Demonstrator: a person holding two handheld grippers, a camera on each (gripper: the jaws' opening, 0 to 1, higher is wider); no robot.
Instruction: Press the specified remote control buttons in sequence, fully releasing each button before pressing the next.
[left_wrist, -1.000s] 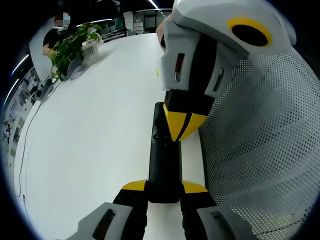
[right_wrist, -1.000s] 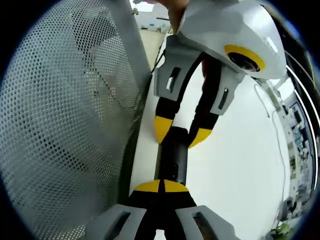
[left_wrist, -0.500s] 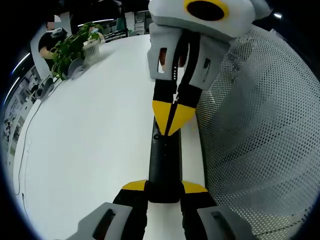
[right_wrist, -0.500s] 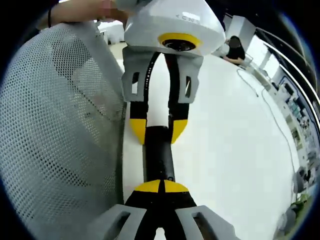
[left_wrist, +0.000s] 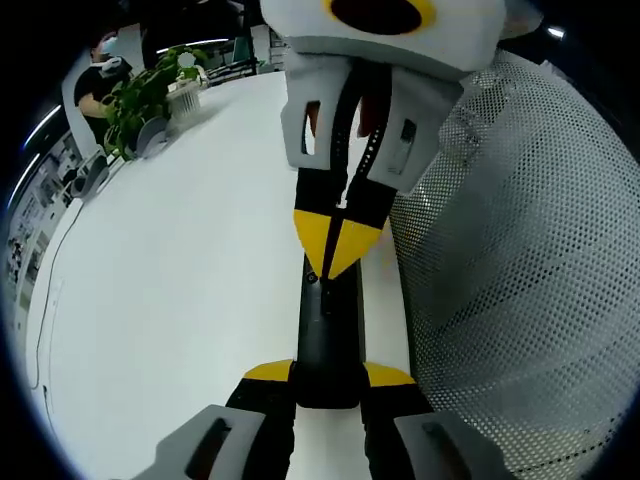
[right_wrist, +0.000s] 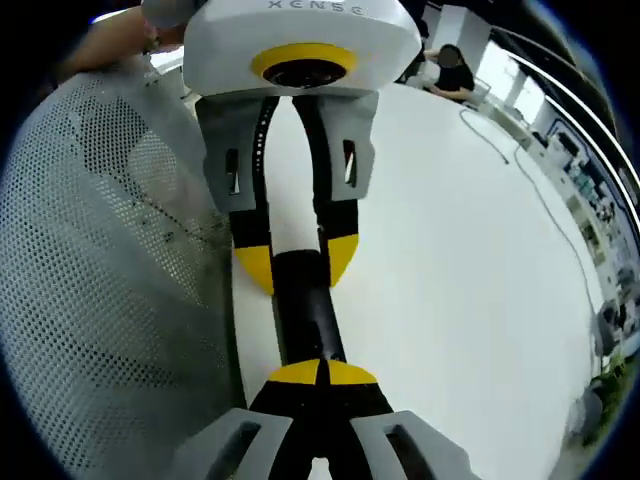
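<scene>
Beside the mesh wall (left_wrist: 520, 260), left claw (left_wrist: 327, 375) grips the remote (left_wrist: 326, 330)

Both views face each other at close range along the remote (left_wrist: 327, 330), sharing the white table (left_wrist: 190, 250).

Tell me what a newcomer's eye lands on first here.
The black remote on the white table, clamped at one end by the left tongs while the shut yellow tips of the right tongs press down on it. Next, the big grey mesh fan guard right beside it.
</scene>
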